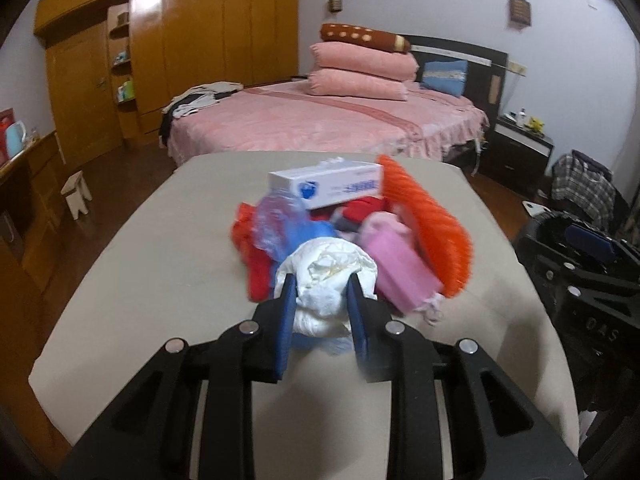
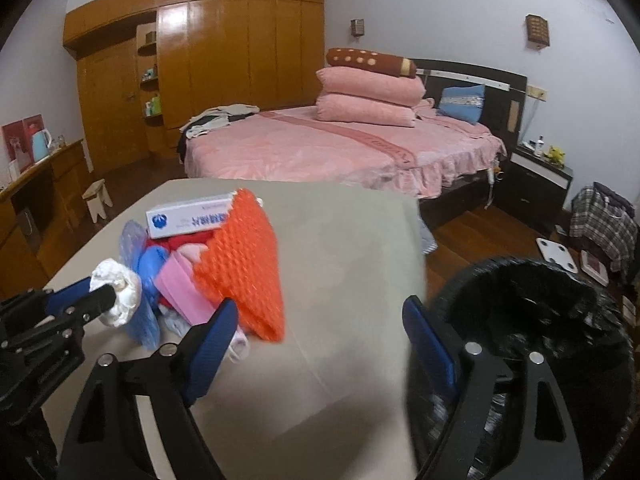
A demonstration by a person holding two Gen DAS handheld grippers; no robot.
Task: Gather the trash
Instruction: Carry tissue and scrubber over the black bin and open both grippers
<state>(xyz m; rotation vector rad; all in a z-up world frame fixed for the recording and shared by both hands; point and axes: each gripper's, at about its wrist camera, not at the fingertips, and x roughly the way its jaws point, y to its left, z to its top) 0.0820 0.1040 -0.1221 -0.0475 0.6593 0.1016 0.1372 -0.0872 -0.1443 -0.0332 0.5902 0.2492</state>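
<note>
On the beige table [image 1: 140,280] lies a heap of trash: a white box with blue print [image 1: 328,188], an orange foam net [image 1: 428,220], a pink packet [image 1: 396,264], a crinkled blue wrapper [image 1: 280,224] and something red [image 1: 256,264]. My left gripper [image 1: 322,284] is shut on a crumpled white paper wad [image 1: 328,272] at the near side of the heap. The right wrist view shows that wad [image 2: 120,296] at the left. My right gripper [image 2: 320,306] stands open over bare tabletop, its left finger beside the orange net [image 2: 244,264]. A bin lined with a black bag [image 2: 540,300] stands off the table's right edge.
Beyond the table is a bed with a pink cover [image 2: 340,148] and stacked pillows. A dark nightstand [image 2: 536,184], a plaid bag [image 2: 604,224] and a white scale [image 2: 558,254] are on the right. A small stool [image 2: 98,198] and wooden cabinets [image 2: 40,184] are on the left.
</note>
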